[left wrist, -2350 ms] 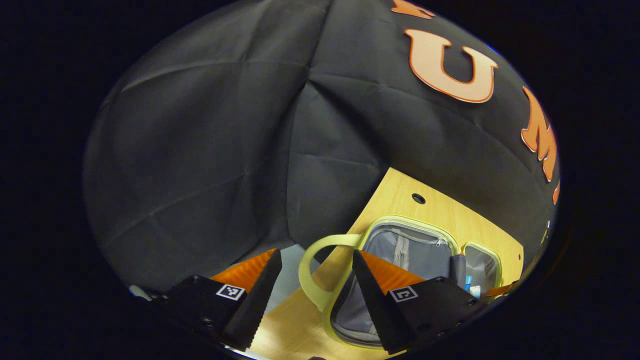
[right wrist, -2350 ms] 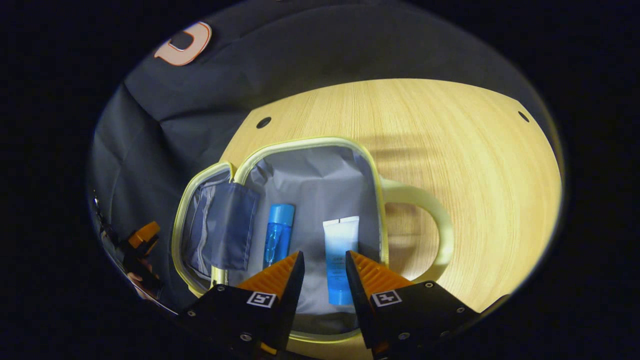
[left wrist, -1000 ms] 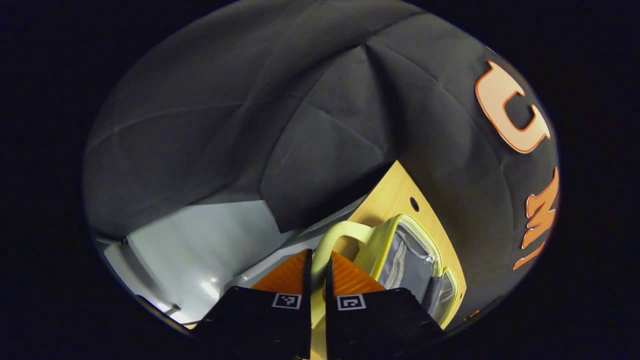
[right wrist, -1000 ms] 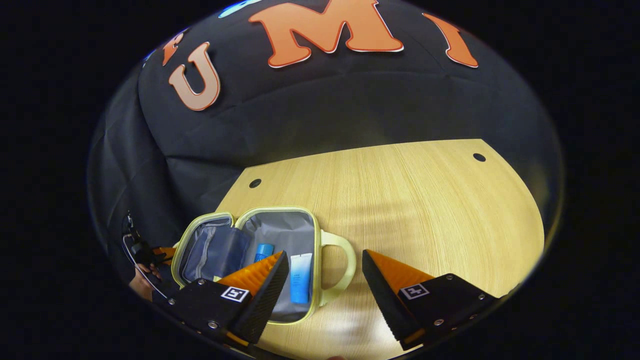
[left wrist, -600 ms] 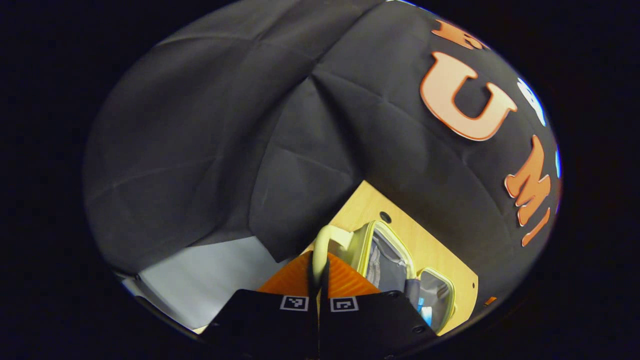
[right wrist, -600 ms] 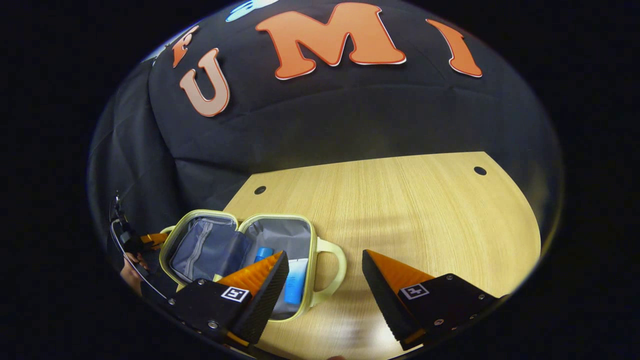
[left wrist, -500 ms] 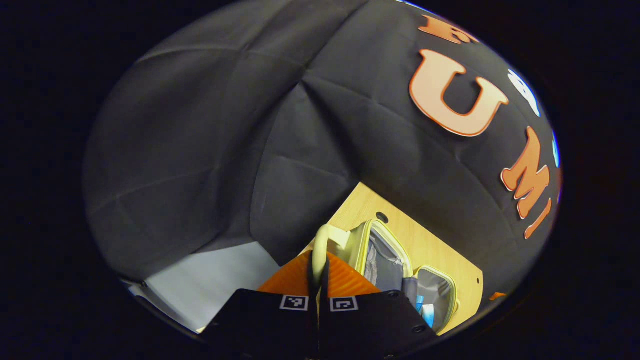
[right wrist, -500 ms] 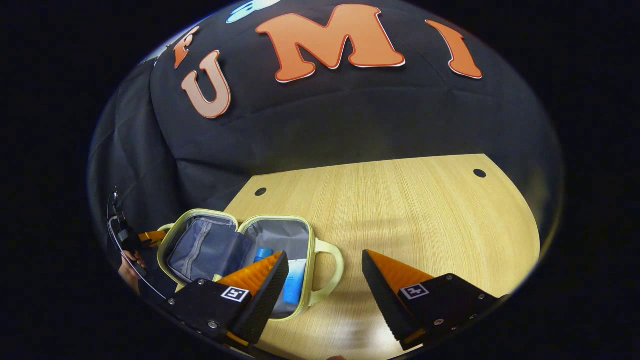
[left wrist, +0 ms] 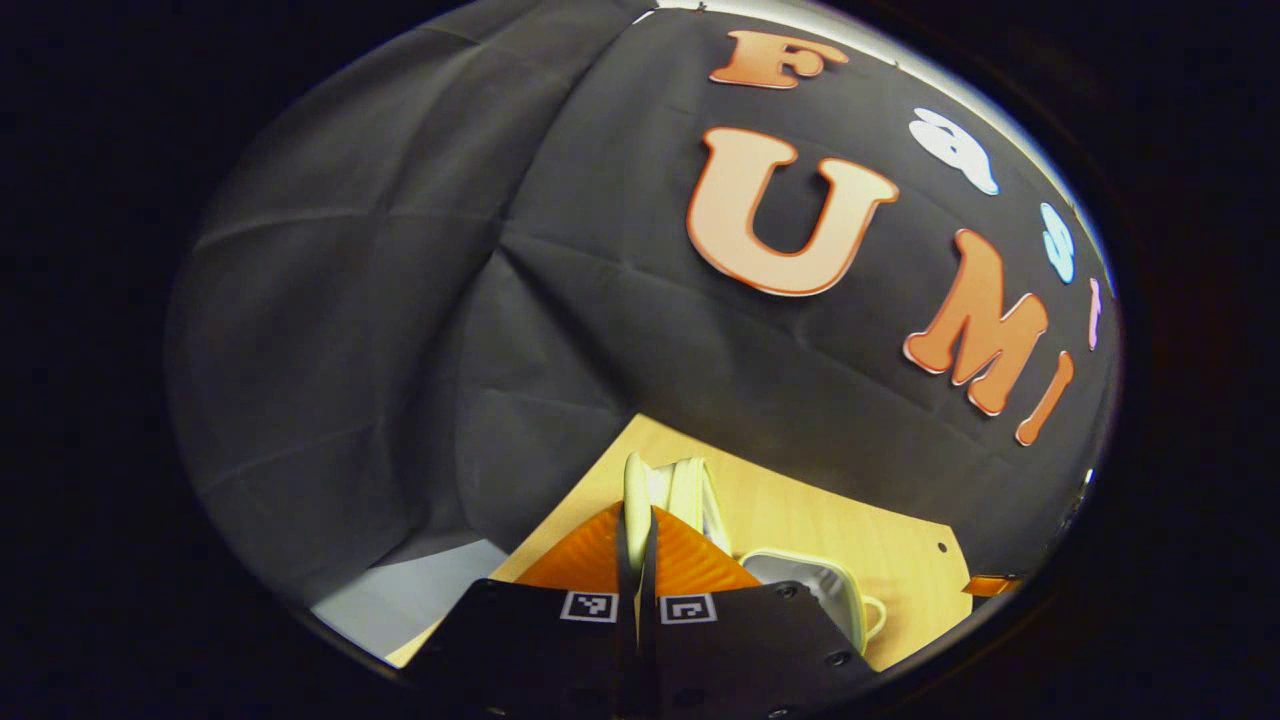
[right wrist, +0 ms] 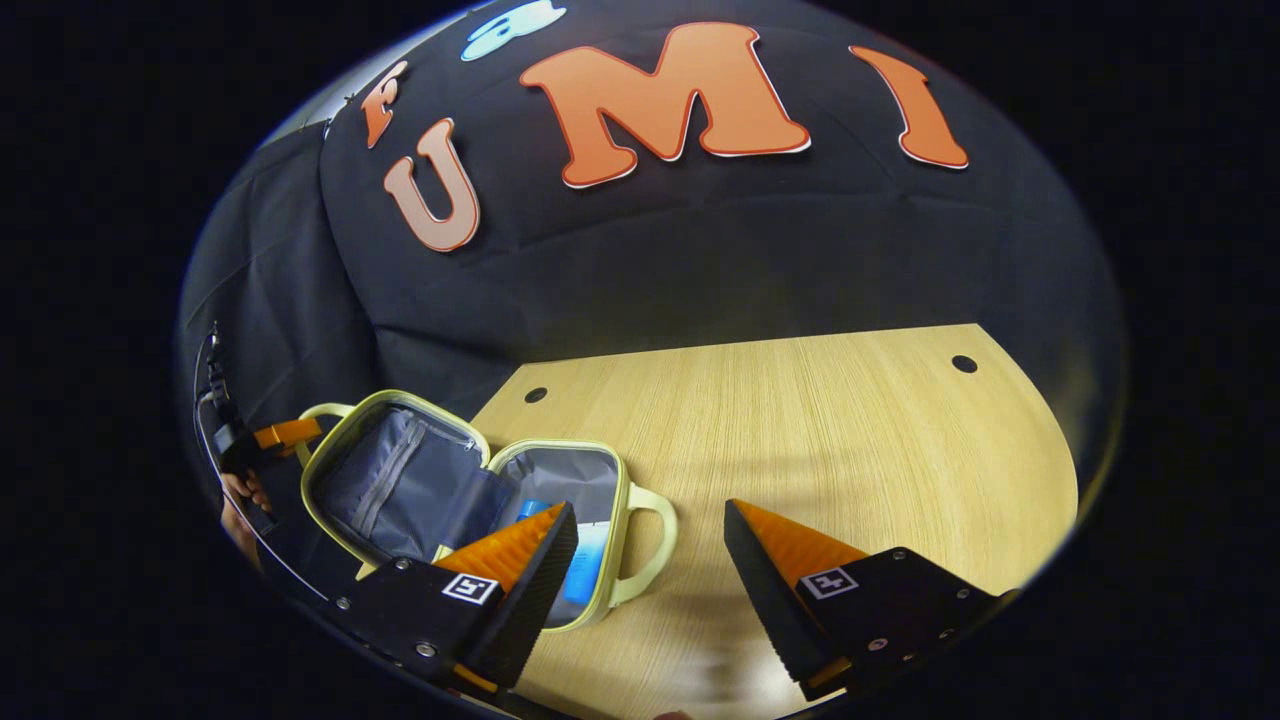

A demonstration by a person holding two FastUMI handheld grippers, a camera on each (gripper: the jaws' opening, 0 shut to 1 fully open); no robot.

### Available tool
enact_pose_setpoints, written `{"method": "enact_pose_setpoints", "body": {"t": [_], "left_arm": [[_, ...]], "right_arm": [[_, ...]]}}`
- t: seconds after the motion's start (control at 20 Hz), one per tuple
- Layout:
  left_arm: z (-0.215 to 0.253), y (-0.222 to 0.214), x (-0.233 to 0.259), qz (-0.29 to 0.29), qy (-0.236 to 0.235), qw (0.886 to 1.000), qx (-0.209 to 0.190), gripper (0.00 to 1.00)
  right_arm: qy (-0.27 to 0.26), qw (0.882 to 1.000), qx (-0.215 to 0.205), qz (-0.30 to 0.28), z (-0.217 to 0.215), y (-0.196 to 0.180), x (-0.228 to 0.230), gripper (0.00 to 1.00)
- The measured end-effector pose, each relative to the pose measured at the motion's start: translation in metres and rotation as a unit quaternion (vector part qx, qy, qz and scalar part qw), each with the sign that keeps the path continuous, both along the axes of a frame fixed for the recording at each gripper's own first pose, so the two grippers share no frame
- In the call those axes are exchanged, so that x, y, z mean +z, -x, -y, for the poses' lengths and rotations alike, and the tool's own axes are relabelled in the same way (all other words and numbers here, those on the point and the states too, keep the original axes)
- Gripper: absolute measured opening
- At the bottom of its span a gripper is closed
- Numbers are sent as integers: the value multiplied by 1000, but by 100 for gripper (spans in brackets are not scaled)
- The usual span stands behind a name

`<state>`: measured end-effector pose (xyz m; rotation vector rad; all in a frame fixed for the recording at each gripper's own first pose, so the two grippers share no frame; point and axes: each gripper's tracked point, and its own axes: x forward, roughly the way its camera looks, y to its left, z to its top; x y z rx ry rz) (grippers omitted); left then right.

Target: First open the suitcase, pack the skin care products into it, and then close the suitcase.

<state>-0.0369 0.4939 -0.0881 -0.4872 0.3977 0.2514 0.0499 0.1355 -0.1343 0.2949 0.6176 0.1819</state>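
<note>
One suitcase [right wrist: 470, 500], pale yellow-green with a grey lining, lies near the tabletop's [right wrist: 800, 430] front-left corner. Its lid [right wrist: 395, 480] is tilted up off the table. It has two loop handles, one on each half. Two skin care products [right wrist: 585, 555], both blue, lie in the base, partly hidden. The left gripper [left wrist: 637, 560] is clenched on the lid handle [left wrist: 635, 500]. The right gripper [right wrist: 650, 545] is spread wide above bare wood, just right of the base handle [right wrist: 650, 545].
</note>
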Motion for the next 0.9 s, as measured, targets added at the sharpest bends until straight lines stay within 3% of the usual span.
{"method": "enact_pose_setpoints", "body": {"t": [0.5,0.9], "left_arm": [[121,-28,72,54,-17,995,-84,1],[215,-44,81,62,-8,988,-140,1]], "right_arm": [[-20,1000,-9,13,30,6,5,94],[-29,999,-16,19,63,7,2,94]]}}
